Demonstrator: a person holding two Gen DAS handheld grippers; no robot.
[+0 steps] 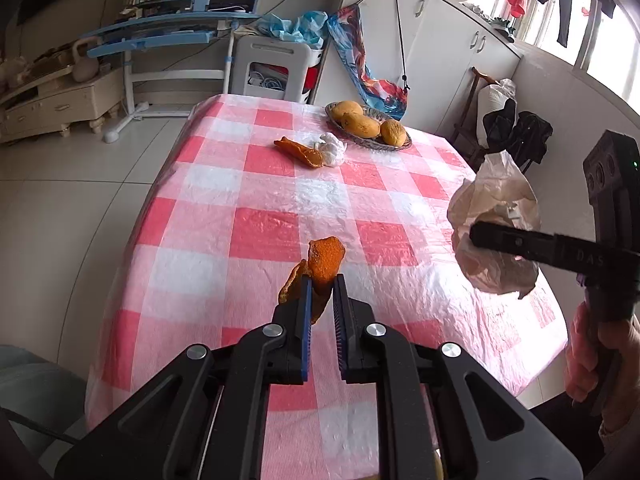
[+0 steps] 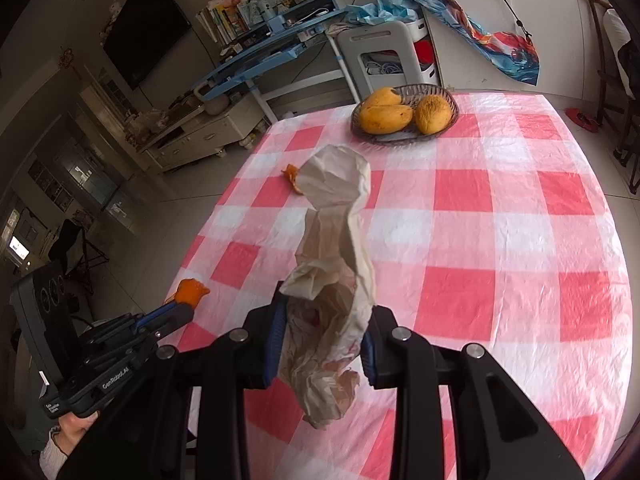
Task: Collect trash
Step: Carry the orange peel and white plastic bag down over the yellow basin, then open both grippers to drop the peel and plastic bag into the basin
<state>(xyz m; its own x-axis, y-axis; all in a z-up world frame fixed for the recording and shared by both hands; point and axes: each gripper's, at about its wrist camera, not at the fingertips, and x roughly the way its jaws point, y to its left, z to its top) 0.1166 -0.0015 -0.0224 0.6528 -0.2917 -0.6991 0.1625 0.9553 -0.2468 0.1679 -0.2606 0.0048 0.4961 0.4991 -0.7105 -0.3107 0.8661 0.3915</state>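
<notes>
An orange peel [image 1: 322,264] is being pinched by the left gripper [image 1: 322,292] and a plastic bag [image 2: 332,300] clamped by the right gripper [image 2: 322,344], while another peel [image 1: 300,152] and a tissue [image 1: 331,148] are being left on the table [image 1: 256,224].

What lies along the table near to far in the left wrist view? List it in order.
Left gripper shut on an orange peel → second orange peel on the tablecloth, touching a white crumpled tissue → basket with three mangoes.
</notes>
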